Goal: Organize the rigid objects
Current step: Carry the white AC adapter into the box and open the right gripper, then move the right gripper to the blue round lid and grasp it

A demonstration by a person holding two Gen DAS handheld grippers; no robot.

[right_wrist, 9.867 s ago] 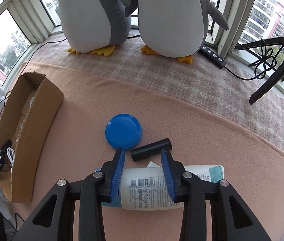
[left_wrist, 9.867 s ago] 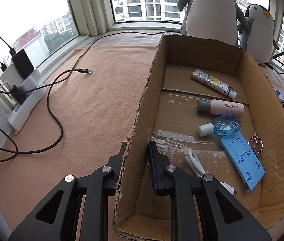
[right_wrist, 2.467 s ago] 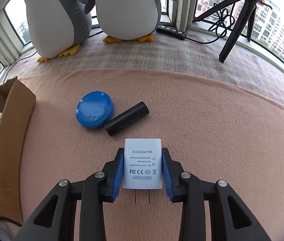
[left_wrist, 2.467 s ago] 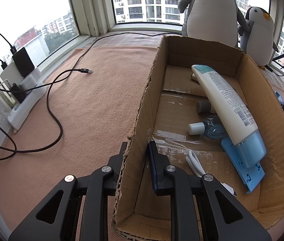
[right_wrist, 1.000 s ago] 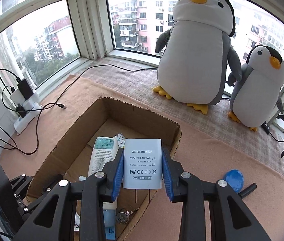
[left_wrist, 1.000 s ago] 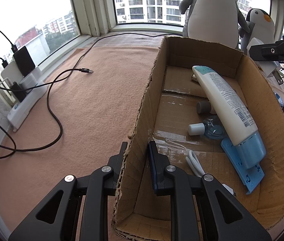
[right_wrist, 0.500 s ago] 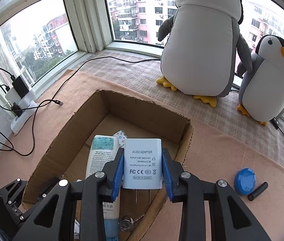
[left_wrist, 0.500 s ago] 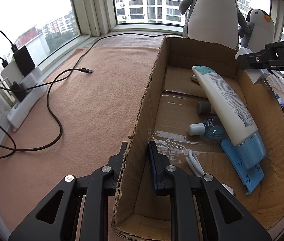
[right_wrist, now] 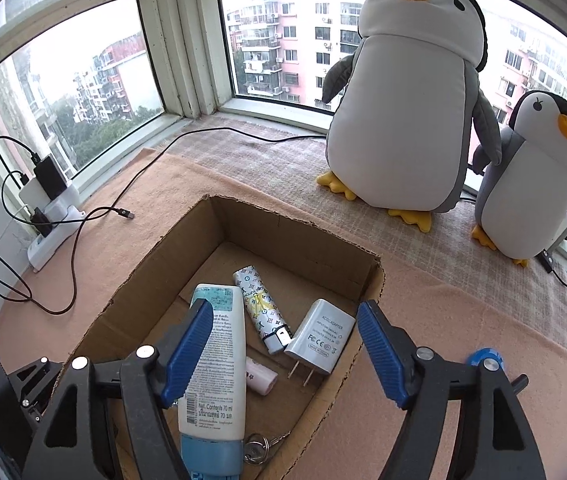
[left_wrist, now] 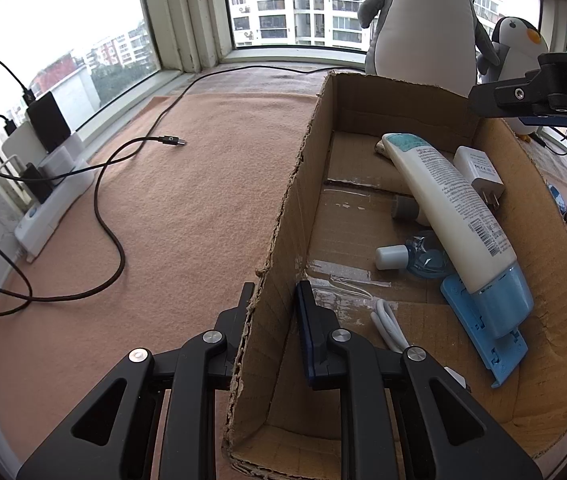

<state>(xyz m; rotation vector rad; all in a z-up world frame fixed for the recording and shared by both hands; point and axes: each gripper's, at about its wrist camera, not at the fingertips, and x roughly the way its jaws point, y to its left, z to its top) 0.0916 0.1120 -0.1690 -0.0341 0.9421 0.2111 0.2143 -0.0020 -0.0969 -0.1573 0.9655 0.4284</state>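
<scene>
My left gripper (left_wrist: 275, 296) is shut on the left wall of the cardboard box (left_wrist: 303, 152), one finger inside and one outside. Above the box (right_wrist: 243, 220) my right gripper (right_wrist: 285, 312) hangs with its jaws opening and nothing between them; it also shows in the left wrist view, where the right gripper (left_wrist: 539, 92) is at the top right. The white AC adapter (right_wrist: 321, 336) lies free inside, against the right wall, prongs toward me. Beside the adapter (left_wrist: 477, 170) lie a white tube (left_wrist: 451, 208), a patterned lighter (right_wrist: 259, 304), a small clear bottle (left_wrist: 415, 256), a blue phone stand (left_wrist: 479, 328), a white cable (left_wrist: 387, 324) and keys (right_wrist: 257, 448).
A blue lid (right_wrist: 485, 356) and a black cylinder (right_wrist: 519, 382) lie on the blanket right of the box. Two plush penguins (right_wrist: 403, 100) stand by the window. A power strip (left_wrist: 51, 200) and a loose black cable (left_wrist: 115, 208) lie on the left.
The right gripper's jaws have spread apart and the adapter has dropped out of them into the box. The left gripper still clamps the box wall, unmoved.
</scene>
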